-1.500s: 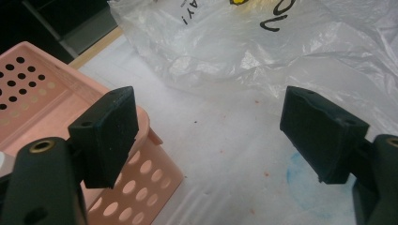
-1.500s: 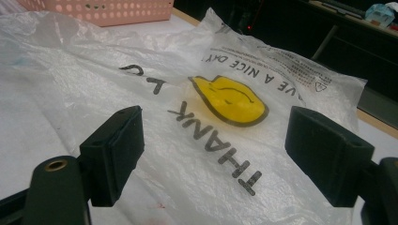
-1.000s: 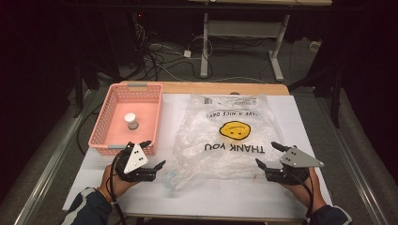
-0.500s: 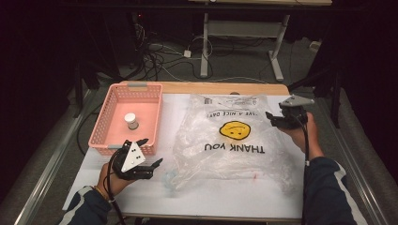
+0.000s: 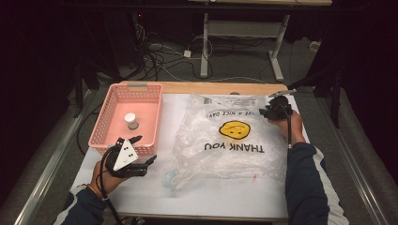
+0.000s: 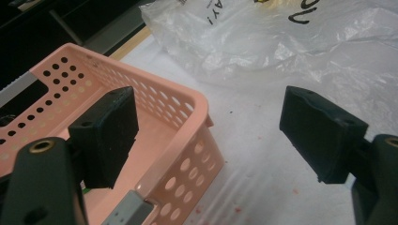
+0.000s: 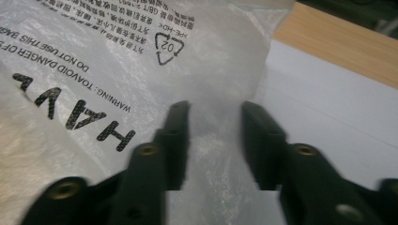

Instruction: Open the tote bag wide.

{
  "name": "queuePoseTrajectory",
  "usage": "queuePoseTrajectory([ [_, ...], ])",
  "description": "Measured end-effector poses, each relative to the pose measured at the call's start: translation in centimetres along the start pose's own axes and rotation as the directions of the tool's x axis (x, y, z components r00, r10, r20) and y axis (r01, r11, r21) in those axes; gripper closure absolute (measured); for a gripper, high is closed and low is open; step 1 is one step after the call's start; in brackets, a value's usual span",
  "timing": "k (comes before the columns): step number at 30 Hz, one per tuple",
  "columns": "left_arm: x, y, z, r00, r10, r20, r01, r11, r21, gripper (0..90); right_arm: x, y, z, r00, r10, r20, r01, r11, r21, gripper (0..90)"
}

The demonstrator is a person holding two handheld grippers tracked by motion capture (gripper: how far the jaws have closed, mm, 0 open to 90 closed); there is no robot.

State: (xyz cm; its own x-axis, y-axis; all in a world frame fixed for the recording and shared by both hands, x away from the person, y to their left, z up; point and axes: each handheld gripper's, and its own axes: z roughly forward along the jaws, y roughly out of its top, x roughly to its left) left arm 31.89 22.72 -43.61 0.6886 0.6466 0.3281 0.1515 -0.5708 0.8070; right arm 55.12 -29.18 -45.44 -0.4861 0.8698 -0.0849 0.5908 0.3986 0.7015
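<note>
Your right gripper (image 5: 266, 111) is at the far right corner of the plastic bag (image 5: 230, 136) while your left gripper (image 5: 136, 157) waits by the basket (image 5: 141, 101).

High view: the clear bag with its smiley face and THANK YOU print lies spread on the white table (image 5: 202, 197), your right gripper at its far right edge, your left gripper near the basket's near right corner, and a small white jar (image 5: 131, 121) stands inside the pink basket. Left gripper view: your left gripper (image 6: 209, 136) has its jaws wide apart and holds nothing; the basket's corner (image 6: 187, 140) is between them, untouched, and the bag (image 6: 291, 42) lies beyond. Right gripper view: your right gripper (image 7: 213, 136) has just been closing, its jaws partly apart with a fold of the bag (image 7: 94, 61) between them; you cannot tell whether the pads (image 7: 178, 136) press it yet.
</note>
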Motion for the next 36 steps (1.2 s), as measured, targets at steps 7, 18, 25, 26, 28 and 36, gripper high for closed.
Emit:
queuePoseTrajectory([
  [7, 0.1, 0.1, 0.0, 0.9996, 0.020, -0.018, -0.020, 0.9997, 0.014, 19.5, 0.4, 2.5, 0.6, 0.9982, -0.026, 0.054, 0.026, 0.9997, 0.002, 90.0],
  [18, 0.7, -0.1, 0.1, 0.9998, 0.002, 0.017, -0.002, 1.0000, -0.001, 19.5, -2.5, 1.5, -0.9, 0.9479, 0.216, 0.234, -0.217, 0.9760, -0.020, 90.0],
  [25, 0.9, -0.4, -0.2, 0.9996, 0.002, 0.029, -0.002, 0.9998, -0.022, 19.6, -3.9, -1.2, -2.8, 0.9370, 0.232, 0.262, -0.253, 0.9663, 0.049, 90.0],
  [26, 1.0, -0.5, -0.3, 0.9996, -0.004, 0.027, 0.005, 0.9998, -0.021, 19.6, -3.9, -1.7, -3.1, 0.9396, 0.223, 0.259, -0.247, 0.9671, 0.061, 90.0],
  [28, 1.2, -0.7, -0.4, 0.9994, -0.018, 0.029, 0.019, 0.9997, -0.018, 19.6, -4.0, -2.7, -3.8, 0.9410, 0.232, 0.247, -0.255, 0.9646, 0.067, 90.0],
  [36, 1.1, -0.7, -0.3, 0.9996, -0.015, 0.024, 0.015, 0.9999, -0.003, 19.6, -3.7, -6.5, -6.7, 0.9529, 0.253, 0.167, -0.268, 0.9607, 0.073, 90.0],
])
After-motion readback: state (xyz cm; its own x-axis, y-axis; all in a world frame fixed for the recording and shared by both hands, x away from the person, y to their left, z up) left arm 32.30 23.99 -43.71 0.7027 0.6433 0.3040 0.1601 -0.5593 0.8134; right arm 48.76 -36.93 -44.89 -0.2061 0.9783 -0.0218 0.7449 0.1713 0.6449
